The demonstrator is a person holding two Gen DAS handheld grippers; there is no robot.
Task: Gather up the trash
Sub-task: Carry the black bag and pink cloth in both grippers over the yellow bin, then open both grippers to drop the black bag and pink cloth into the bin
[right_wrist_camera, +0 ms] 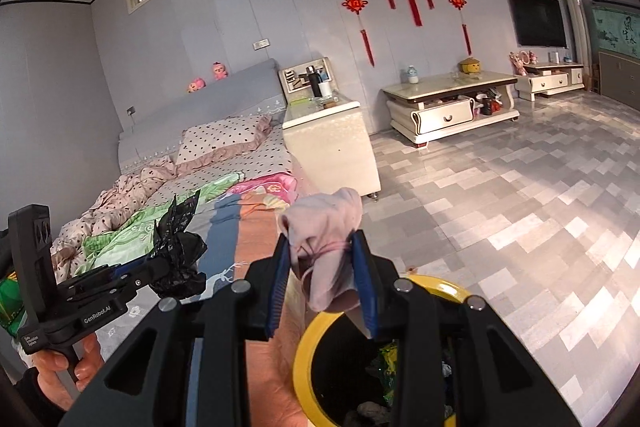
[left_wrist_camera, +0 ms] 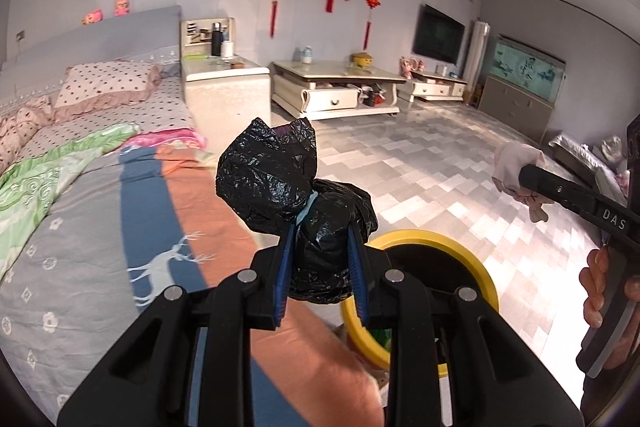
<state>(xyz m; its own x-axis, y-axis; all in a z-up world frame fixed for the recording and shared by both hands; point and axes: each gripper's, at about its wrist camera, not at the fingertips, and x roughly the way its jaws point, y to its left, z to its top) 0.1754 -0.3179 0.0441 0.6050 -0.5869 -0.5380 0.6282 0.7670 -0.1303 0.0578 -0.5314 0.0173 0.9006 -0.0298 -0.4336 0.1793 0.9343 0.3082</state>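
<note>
My left gripper point(left_wrist_camera: 322, 231) is shut on a crumpled black plastic bag point(left_wrist_camera: 280, 179), held up over the bed's edge, just left of a yellow-rimmed trash bin point(left_wrist_camera: 472, 259). From the right wrist view the same black bag point(right_wrist_camera: 178, 255) shows at the left in the left gripper point(right_wrist_camera: 168, 269). My right gripper point(right_wrist_camera: 320, 251) is shut on a pale pink wad of cloth point(right_wrist_camera: 328, 227), right above the bin point(right_wrist_camera: 308, 343), which holds green and dark scraps. In the left wrist view the pink wad point(left_wrist_camera: 516, 167) hangs at the right gripper's tip point(left_wrist_camera: 524, 175).
A bed point(left_wrist_camera: 80, 219) with patterned quilts fills the left side. A cream bedside cabinet point(right_wrist_camera: 332, 143), a low coffee table point(right_wrist_camera: 452, 107) and a TV stand point(right_wrist_camera: 552, 79) line the far wall. Grey tiled floor point(right_wrist_camera: 500, 207) spreads to the right. A person's hands hold both gripper handles.
</note>
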